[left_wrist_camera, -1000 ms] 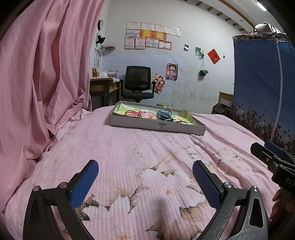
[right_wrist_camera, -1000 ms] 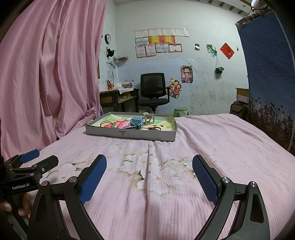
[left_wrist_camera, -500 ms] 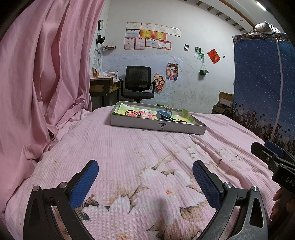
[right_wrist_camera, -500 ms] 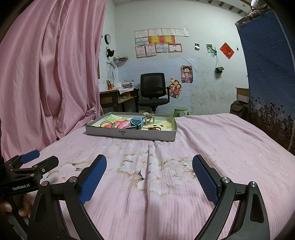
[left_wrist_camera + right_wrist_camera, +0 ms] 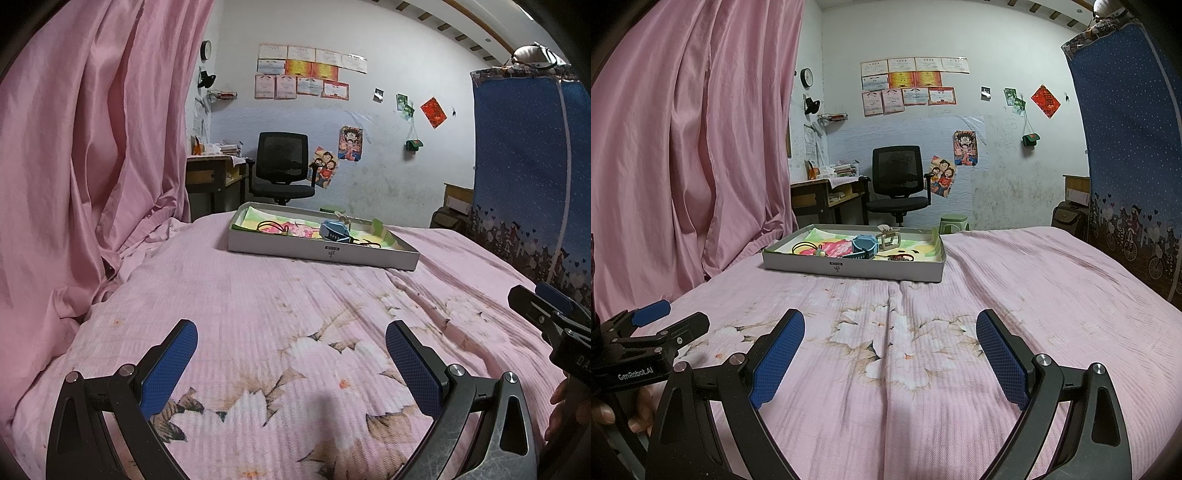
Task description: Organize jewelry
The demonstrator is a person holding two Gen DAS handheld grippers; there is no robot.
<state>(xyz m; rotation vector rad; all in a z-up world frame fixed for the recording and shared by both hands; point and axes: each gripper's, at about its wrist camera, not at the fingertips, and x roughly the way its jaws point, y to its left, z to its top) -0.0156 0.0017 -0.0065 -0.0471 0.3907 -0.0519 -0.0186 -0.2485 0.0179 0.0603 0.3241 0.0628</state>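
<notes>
A shallow grey tray [image 5: 321,254] [image 5: 849,267] sits on the pink bed, well ahead of both grippers. It holds a blue watch [image 5: 865,246] [image 5: 334,232], a beige hair claw [image 5: 888,238], black hair ties [image 5: 803,246], a dark bead bracelet [image 5: 901,256] and a pink patterned lining. My left gripper [image 5: 291,354] is open and empty, low over the bedspread. My right gripper [image 5: 890,349] is open and empty too. Each gripper shows at the edge of the other's view: the right gripper in the left wrist view [image 5: 546,314], the left gripper in the right wrist view [image 5: 653,332].
A pink curtain [image 5: 85,166] hangs along the left of the bed. A blue patterned cloth [image 5: 1134,166] hangs on the right. Beyond the bed stand a black office chair [image 5: 897,184], a desk [image 5: 823,195] and a green stool [image 5: 955,223].
</notes>
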